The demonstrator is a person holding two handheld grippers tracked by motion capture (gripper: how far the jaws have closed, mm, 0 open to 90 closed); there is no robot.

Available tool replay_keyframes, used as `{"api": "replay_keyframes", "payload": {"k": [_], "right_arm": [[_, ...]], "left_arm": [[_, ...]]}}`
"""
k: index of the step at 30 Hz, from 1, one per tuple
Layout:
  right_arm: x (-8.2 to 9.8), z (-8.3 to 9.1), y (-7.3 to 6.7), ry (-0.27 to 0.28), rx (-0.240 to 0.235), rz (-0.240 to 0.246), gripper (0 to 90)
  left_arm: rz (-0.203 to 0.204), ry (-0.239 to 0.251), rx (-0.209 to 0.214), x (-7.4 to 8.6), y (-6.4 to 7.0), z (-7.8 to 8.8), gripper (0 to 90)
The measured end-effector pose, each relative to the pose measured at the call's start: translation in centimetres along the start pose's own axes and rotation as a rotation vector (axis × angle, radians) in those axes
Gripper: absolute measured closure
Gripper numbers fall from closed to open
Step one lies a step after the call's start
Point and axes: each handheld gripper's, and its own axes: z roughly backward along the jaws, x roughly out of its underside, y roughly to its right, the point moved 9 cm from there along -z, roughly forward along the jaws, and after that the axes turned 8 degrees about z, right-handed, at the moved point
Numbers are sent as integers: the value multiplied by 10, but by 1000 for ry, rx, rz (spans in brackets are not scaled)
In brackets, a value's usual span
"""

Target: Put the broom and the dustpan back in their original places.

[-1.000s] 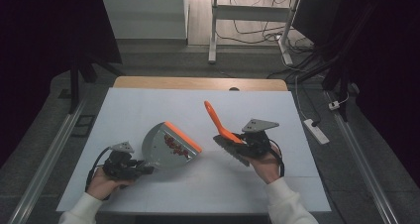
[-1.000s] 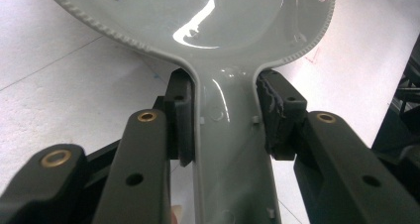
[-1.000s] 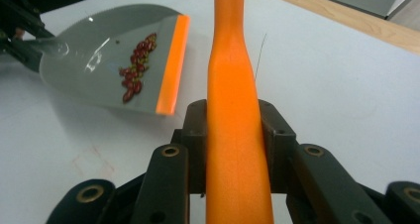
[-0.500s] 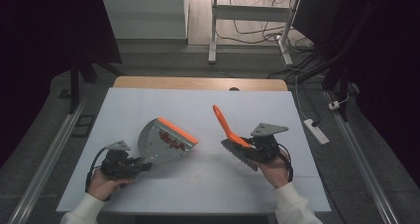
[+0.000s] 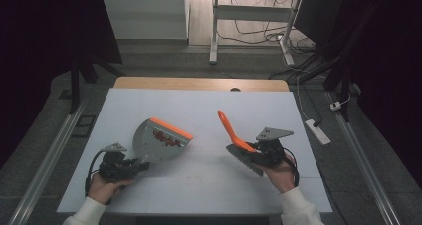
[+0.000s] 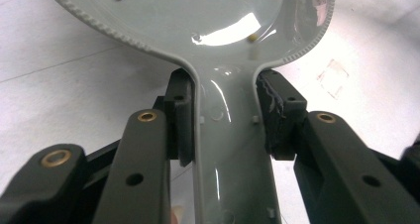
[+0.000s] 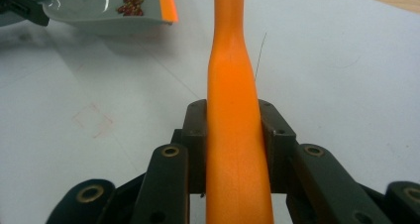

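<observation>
Grey dustpan (image 5: 158,144) with orange lip, on the white table (image 5: 209,110) left of centre, small reddish bits (image 5: 166,139) lying in its tray; handle clamped between the pads of the left gripper (image 5: 142,166), jaws closed on both its sides. Orange brush (image 5: 234,135) to the right, well apart from the pan, handle angled up and away, bristles low near the tabletop; gripped tight across its handle by the right gripper (image 5: 251,153).
</observation>
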Motion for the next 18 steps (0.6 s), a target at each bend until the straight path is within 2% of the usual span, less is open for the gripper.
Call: {"api": "replay_keyframes", "payload": {"k": [11,18], "right_arm": [[7,1,-2,-13,-23,-5,693],[10,7,-4,-13,-33,-14,693]], "left_arm": [[99,44,-48,3,-6,3,613],[125,60,-95,6,-6,5,613]]}}
